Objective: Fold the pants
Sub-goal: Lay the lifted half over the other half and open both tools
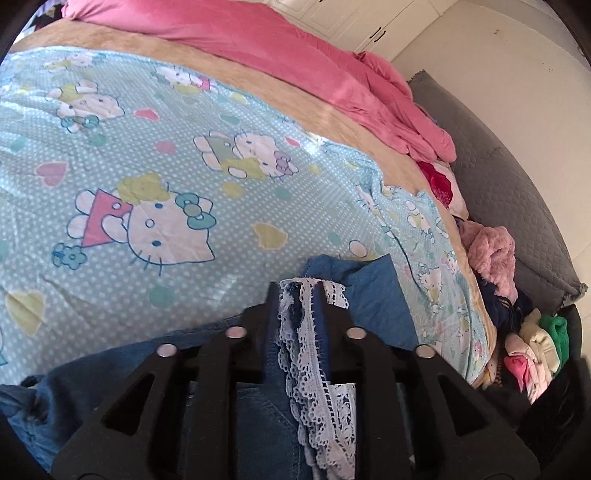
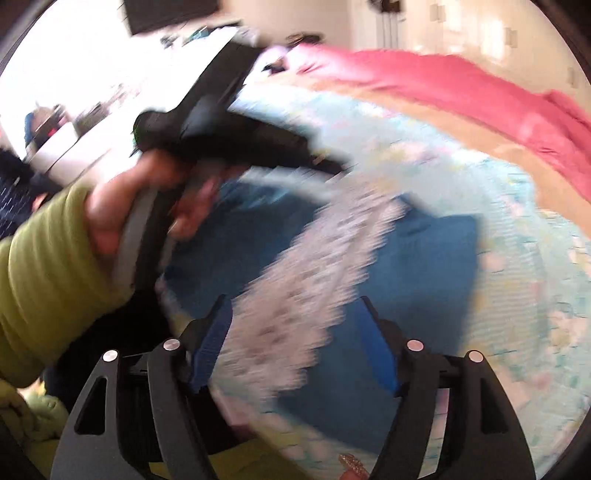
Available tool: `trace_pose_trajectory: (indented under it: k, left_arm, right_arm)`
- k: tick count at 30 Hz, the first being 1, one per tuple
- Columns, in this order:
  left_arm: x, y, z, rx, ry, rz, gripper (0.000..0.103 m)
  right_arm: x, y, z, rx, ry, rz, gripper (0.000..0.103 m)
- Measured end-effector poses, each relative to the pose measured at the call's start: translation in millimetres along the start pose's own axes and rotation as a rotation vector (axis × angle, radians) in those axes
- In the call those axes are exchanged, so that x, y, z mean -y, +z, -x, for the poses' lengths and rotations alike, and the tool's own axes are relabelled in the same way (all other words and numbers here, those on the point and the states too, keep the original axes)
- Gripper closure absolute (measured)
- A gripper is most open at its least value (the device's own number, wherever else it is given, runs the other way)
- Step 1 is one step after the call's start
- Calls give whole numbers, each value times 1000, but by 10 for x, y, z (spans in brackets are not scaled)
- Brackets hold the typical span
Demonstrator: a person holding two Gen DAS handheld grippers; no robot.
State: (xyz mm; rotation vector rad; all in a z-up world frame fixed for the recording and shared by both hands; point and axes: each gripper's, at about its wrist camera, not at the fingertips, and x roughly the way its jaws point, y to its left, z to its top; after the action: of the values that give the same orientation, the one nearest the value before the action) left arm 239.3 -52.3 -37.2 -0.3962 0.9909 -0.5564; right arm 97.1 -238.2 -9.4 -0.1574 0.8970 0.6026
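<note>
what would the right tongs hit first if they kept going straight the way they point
Most likely the white lace trim of the blue pants lying on the bed; it runs right between the open right tongs. The frame is blurred, so depth is uncertain.

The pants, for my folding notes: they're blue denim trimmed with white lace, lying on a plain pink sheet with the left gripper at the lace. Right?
Not quite. The pants lie on a light blue cartoon-cat sheet, not a plain pink one, as the left wrist view shows. The rest stands: blue denim, white lace, left gripper at it.

a bed (image 1: 110,155) with cartoon-print cover, pink quilt (image 1: 295,51), white cupboards (image 1: 354,22) behind.
</note>
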Motion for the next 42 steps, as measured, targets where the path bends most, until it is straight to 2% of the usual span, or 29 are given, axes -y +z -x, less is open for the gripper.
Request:
trace_pose_trajectory:
  k: [3, 5, 8, 9, 10, 11, 12, 13, 14, 17, 19, 20, 21, 23, 24, 26, 27, 28, 30, 31, 33, 35, 36, 37, 38, 39, 40, 41, 42]
  left_arm:
    - [-71, 15, -159, -39, 10, 47, 79]
    - [-145, 10, -267, -75, -11, 94, 66]
    - [-172, -13, -414, -107, -4, 125, 66]
    - [-157, -18, -433, -106, 11, 120, 72]
    - [-134, -23, -456, -108, 12, 118, 92]
    - [-118, -24, -464, -108, 17, 120, 92]
    - [-86, -22, -455, -104, 30, 110, 93]
    - [-43, -16, -427, -96, 38, 90, 95]
    - [13, -5, -365, -77, 41, 69, 96]
    - [173, 28, -134, 4, 64, -4, 97]
    - [260, 23, -103, 20, 137, -67, 97]
    - [246, 21, -134, 13, 153, -69, 97]
    - [193, 5, -192, 1, 172, -58, 97]
    - [57, -51, -270, -30, 199, -24, 95]
    - [-2, -86, -255, -36, 205, -5, 94]
    - [-18, -133, -84, -8, 216, 0, 92]
    - [40, -163, 64, 26, 256, -37, 92]
    - [81, -202, 170, 44, 296, -64, 92]
    - [150, -339, 414, 72, 344, -89, 92]
    - [163, -401, 494, 75, 350, -82, 92]
    - [264, -567, 616, 71, 355, -94, 92]
    - [378, -719, 674, 66, 371, -112, 84]
    - [436, -822, 709, 65, 365, -116, 81]
    - [472, -888, 723, 68, 360, -114, 76]
    - [496, -967, 745, 70, 364, -110, 75]
    - [522, -1060, 764, 69, 365, -105, 75]
    - [540, -1121, 754, 62, 356, -98, 75]
    - [564, -1192, 740, 49, 344, -85, 72]
    - [587, -1255, 739, 39, 329, -76, 71]
  right_arm:
    - [479, 144, 19, 15, -81, -100, 32]
    - [837, 230, -92, -5, -97, -163, 32]
    - [1218, 340, -361, -58, -140, -225, 32]
    - [1331, 362, -445, -77, -136, -243, 32]
    - [1455, 372, -578, -102, -129, -274, 32]
    - [1541, 373, -685, -119, -108, -301, 32]
    - [1632, 376, -808, -143, -56, -340, 44]
    - [1664, 369, -883, -152, 3, -353, 89]
    - [1647, 397, -885, -147, 45, -345, 94]
    - [1555, 479, -792, -75, 28, -285, 94]
    - [1517, 512, -859, -75, -16, -272, 86]
    - [1478, 509, -927, -92, -73, -242, 81]
    - [1446, 519, -979, -108, -119, -214, 68]
    - [1323, 512, -947, -106, -181, -146, 63]
    - [1280, 509, -885, -93, -212, -120, 55]
    - [1121, 493, -562, -15, -281, -67, 50]
    - [1018, 472, -370, 38, -288, -44, 41]
    - [883, 434, -140, 102, -255, -23, 23]
    - [684, 334, 158, 183, -195, 3, 10]
    - [596, 247, 276, 203, -178, 8, 10]
    - [529, 133, 299, 166, -168, 6, 9]
    - [467, 11, 293, 125, -208, -11, 9]
    - [420, 11, 321, 150, -219, -15, 9]
    - [388, -40, 411, 207, -196, -19, 8]
    - [384, -80, 403, 207, -155, -24, 5]
    - [400, -111, 298, 128, -127, -37, 5]
    - [407, -142, 118, -4, -114, -58, 6]
    - [392, -185, 95, -14, -129, -73, 7]
    - [378, -221, 143, 23, -140, -73, 6]
